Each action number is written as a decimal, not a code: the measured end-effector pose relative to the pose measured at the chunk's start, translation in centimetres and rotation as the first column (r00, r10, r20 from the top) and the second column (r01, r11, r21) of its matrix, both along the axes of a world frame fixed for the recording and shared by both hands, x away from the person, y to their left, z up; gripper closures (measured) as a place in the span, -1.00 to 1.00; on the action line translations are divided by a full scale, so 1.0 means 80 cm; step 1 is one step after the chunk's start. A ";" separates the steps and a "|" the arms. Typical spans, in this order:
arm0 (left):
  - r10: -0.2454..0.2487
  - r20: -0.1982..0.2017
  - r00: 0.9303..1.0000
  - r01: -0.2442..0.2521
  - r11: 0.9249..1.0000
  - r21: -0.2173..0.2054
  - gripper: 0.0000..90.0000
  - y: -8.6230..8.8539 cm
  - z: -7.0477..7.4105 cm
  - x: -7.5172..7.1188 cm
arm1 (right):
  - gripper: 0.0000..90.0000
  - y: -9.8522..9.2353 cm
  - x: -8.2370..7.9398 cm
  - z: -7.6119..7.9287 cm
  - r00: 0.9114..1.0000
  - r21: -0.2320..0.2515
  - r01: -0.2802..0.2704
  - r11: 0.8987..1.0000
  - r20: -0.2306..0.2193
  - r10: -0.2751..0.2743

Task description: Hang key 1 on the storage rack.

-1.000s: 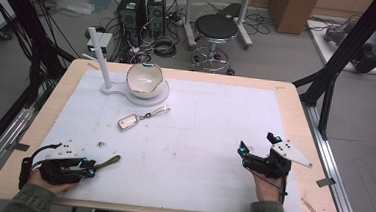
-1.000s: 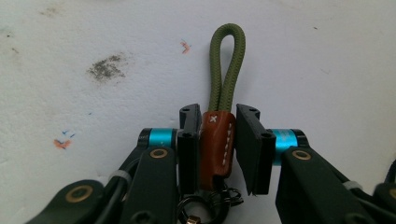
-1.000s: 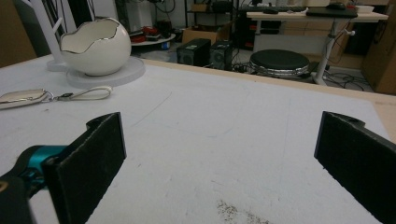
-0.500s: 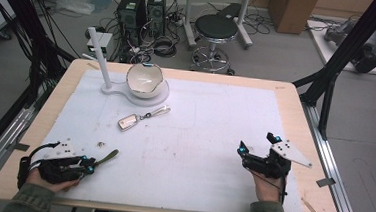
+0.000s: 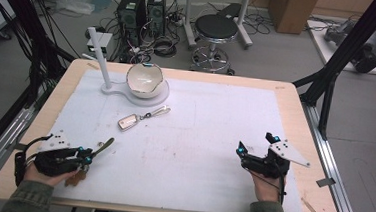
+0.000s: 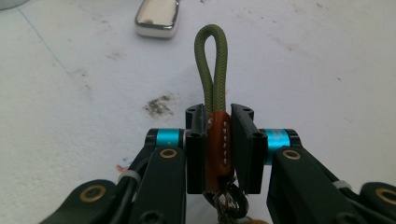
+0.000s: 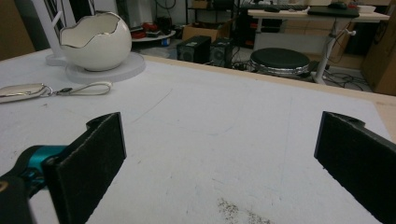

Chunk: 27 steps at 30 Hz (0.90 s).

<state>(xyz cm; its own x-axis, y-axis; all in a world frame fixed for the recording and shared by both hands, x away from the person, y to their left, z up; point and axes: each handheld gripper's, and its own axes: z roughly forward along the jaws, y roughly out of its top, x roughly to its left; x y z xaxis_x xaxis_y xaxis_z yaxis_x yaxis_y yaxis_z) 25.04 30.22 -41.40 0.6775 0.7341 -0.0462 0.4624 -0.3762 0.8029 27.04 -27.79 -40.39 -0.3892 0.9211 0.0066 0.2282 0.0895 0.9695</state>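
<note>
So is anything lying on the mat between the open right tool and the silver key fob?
Nothing visible. From the right tool to the key fob the white mat is bare apart from smudges. The bowl on its stand sits farther back, off that line. The left tool grips an olive strap well aside.

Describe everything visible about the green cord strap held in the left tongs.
The green cord strap is a doubled olive woven cord forming a closed loop at its far end. Its base is wrapped in a tan leather sleeve with pale stitching, and metal ring hardware hangs below. The left tongs are shut on the leather sleeve, with the loop pointing forward, just above the white table cover. In the high view the strap juts from the tongs at the table's near left.
</note>
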 end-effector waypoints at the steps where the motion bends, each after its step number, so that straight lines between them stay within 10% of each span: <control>1: 0.010 0.003 1.000 -0.010 1.000 -0.006 0.69 0.001 0.001 0.001 | -0.98 0.000 0.000 0.000 1.000 0.000 0.001 1.000 -0.001 -0.001; 15: 0.114 0.052 0.992 -0.112 0.993 -0.044 0.70 0.023 0.038 0.029 | -0.98 -0.006 -0.003 0.000 1.000 0.025 0.016 1.000 -0.004 -0.016; 27: 0.134 0.112 0.985 -0.136 0.991 0.007 0.71 0.015 0.072 0.055 | -0.98 -0.004 -0.003 0.000 1.000 0.004 0.003 1.000 0.002 -0.003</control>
<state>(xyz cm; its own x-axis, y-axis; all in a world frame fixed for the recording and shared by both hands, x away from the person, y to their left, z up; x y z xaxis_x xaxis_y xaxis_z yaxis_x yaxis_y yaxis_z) 29.44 31.45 -35.63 0.5726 0.8191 0.0350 0.4179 -0.3283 0.8471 26.78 -28.14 -40.39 -0.3862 0.9224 0.0092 0.2262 0.0851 0.9704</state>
